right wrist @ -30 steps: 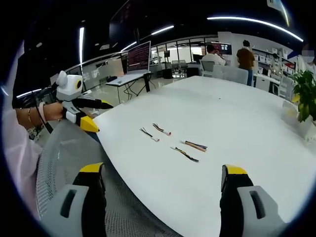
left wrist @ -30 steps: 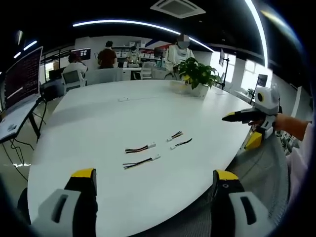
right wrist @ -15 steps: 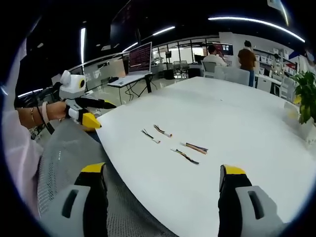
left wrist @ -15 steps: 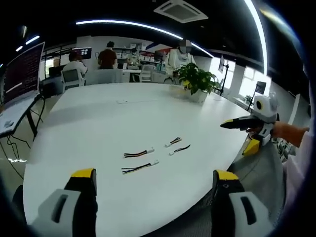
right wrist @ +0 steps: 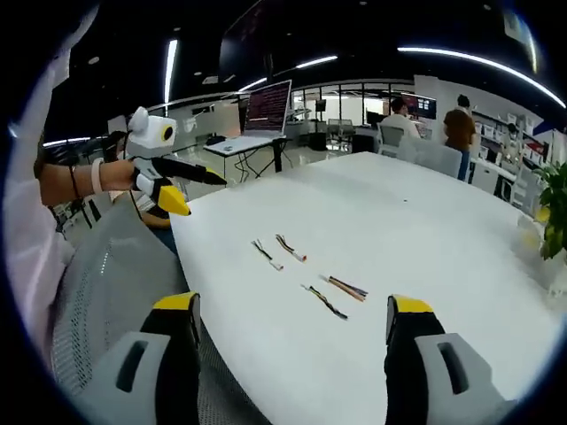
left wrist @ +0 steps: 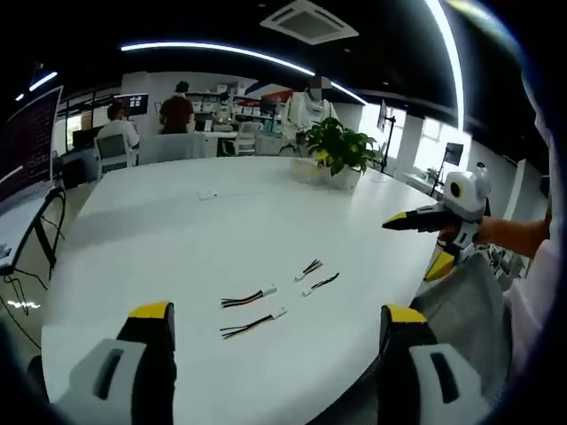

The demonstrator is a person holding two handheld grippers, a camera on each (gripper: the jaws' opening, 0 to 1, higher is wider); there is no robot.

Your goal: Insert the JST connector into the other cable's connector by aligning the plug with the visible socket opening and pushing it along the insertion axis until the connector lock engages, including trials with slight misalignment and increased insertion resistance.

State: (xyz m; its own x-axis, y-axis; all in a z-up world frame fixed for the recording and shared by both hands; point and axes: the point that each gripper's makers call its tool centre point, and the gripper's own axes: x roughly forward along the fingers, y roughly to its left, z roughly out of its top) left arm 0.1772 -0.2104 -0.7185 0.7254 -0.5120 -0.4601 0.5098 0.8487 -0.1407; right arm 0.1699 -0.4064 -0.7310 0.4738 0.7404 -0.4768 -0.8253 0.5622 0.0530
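Left gripper view
- Your left gripper [left wrist: 270,354]: jaws spread wide, holding nothing, above the near edge of the counter [left wrist: 177,221].
- Cables: four short JST cables lie loose on the counter ahead of the jaws. Nearest cable [left wrist: 252,324], second cable [left wrist: 248,298], third cable [left wrist: 309,267], fourth cable [left wrist: 319,283]. All lie apart from one another; none is mated.
- Your right gripper [left wrist: 436,232]: held in your hand off the counter's right edge, well apart from the cables.
- Potted plant [left wrist: 337,150]: at the far side of the counter.

Right gripper view
- Your right gripper [right wrist: 292,350]: jaws spread wide, nothing between them, over the counter's near edge [right wrist: 399,230].
- Cables: the same four on the counter, two [right wrist: 267,254] [right wrist: 290,248] to the left, two [right wrist: 326,301] [right wrist: 347,287] nearer the middle.
- Your left gripper [right wrist: 173,181]: at upper left beside the counter corner; I cannot tell its jaw state here.
- Mesh chair [right wrist: 115,283]: below the counter edge, at left.
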